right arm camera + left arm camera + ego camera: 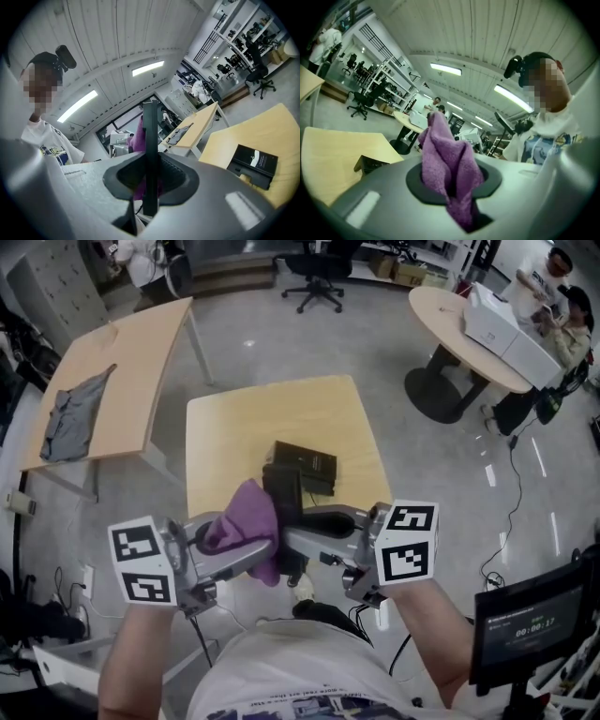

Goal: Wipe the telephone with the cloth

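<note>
While the left gripper point(454, 190) is clamped on a purple cloth point(447, 164), the right gripper point(150, 185) grips a black telephone handset point(281, 491) upright. The cloth lies against the handset's left side, near the telephone base point(307, 463) on the wooden table point(234, 427).

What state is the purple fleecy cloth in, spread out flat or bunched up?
Bunched up. The purple fleecy cloth stands in crumpled folds, pinched by the left tongs; no part lies flat.
</note>
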Demonstrator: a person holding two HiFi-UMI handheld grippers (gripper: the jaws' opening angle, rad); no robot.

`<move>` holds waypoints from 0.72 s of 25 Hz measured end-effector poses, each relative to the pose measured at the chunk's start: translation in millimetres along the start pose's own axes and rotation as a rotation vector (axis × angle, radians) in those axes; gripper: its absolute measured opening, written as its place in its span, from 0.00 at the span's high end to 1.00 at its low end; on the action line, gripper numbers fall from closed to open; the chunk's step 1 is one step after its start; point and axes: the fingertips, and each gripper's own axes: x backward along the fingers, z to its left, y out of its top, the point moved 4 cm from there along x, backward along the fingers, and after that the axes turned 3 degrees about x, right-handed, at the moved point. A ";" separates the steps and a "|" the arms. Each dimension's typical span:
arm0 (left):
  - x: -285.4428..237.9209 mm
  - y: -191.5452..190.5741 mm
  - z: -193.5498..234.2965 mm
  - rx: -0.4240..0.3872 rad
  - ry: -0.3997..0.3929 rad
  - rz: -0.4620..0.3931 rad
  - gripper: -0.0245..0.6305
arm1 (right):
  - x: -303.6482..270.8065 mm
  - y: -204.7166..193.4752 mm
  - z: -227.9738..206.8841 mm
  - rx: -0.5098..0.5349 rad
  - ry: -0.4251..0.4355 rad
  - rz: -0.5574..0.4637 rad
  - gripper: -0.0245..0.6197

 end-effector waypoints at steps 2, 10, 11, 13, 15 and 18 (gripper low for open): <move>0.1 -9.9 -3.3 0.012 -0.012 0.018 0.83 | -0.7 -0.5 3.0 0.001 -0.012 -0.005 0.84; 1.2 -43.9 -12.4 0.059 -0.038 0.080 0.83 | -2.3 -2.0 11.0 0.003 -0.043 -0.019 0.84; 2.0 -48.5 -12.8 0.063 -0.039 0.084 0.83 | -2.8 -3.7 11.7 0.003 -0.046 -0.019 0.84; 3.6 -56.9 -13.0 0.070 -0.043 0.093 0.83 | -3.9 -6.8 12.6 0.004 -0.053 -0.021 0.84; 3.5 -63.2 -12.9 0.076 -0.047 0.108 0.83 | -4.0 -6.6 11.8 0.001 -0.059 -0.026 0.84; 0.7 -71.1 -14.0 0.092 -0.051 0.130 0.83 | -0.9 -2.7 9.5 -0.011 -0.066 -0.034 0.84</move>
